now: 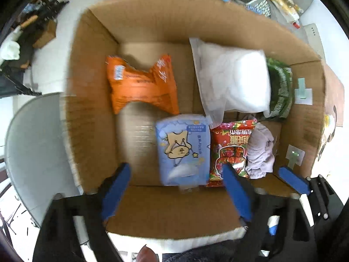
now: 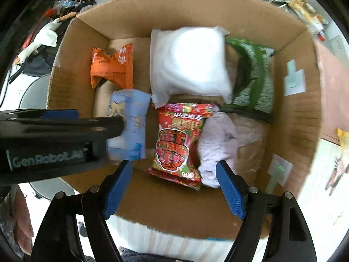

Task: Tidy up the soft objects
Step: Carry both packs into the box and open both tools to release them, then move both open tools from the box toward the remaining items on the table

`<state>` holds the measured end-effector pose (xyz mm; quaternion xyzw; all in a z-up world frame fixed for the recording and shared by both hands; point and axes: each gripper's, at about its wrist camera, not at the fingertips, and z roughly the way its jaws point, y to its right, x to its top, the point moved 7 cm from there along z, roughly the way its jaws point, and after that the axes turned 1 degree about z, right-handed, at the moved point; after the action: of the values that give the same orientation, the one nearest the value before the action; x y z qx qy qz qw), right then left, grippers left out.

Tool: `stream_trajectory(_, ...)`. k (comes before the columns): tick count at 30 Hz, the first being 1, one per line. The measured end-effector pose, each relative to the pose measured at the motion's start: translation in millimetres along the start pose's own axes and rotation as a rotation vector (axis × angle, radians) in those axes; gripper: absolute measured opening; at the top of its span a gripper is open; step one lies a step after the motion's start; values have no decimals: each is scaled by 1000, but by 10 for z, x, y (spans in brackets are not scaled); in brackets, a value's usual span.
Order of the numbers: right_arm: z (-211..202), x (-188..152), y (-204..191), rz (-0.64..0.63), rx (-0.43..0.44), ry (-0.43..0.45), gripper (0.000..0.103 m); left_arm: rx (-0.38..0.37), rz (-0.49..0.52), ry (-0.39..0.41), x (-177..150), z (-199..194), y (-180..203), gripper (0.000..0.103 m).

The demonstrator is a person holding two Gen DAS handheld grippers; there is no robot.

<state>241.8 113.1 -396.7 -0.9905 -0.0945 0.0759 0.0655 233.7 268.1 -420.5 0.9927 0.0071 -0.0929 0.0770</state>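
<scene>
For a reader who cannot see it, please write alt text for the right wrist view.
An open cardboard box seen from above holds an orange packet, a white bag, a green bag, a blue pack, a red snack packet and a lilac cloth. The right gripper hangs open and empty over it.

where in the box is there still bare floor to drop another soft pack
Bare cardboard floor lies left of the blue tissue pack, below the orange packet, plus a strip behind that packet. The right half is crowded: white pillow bag, green bag, red snack bag, lilac cloth.
</scene>
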Motion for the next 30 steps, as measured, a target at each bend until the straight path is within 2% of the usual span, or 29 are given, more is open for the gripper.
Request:
stream_trajectory(2, -134, -39, 24, 13, -22, 31, 99, 17, 3, 47, -105, -133, -24, 99)
stream_trajectory(4, -265, -140, 41, 21, -42, 60, 103, 36, 8, 79, -173, -256, 16, 99)
stream_trajectory(7, -430, -218, 37, 40, -59, 103, 103, 54, 9, 145, -330, -446, 15, 100)
stream_trajectory(10, -568, -267, 80, 63, -72, 151, 103, 80, 8, 212, -303, -559, -29, 100)
stream_trajectory(14, -806, -421, 178, 87, -59, 201, 103, 66, 7, 266, -381, -647, 23, 100)
stream_trajectory(18, -1008, -524, 257, 107, -32, 232, 103, 64, 25, 330, -453, -818, 236, 100)
stream_trajectory(21, -1193, -604, 476, 147, -13, 269, 103, 69, 42, 377, -478, -982, 448, 100)
stream_trajectory(23, -1333, -684, 769, 197, 0, 291, 103, 76, 73, 413, -451, -1099, 687, 100)
stream_trajectory(25, -1427, -775, 1115, 255, 4, 293, 103, 114, 115, 434, -382, -1162, 1004, 100)
stream_trajectory(27, -1486, -846, 1455, 310, 9, 290, 103, 111, 159, 421, -277, -1147, 1365, 100)
stream_trajectory(30, -1501, -964, 2191, 433, -7, 277, 103, 138, 253, 365, -39, -984, 1964, 100)
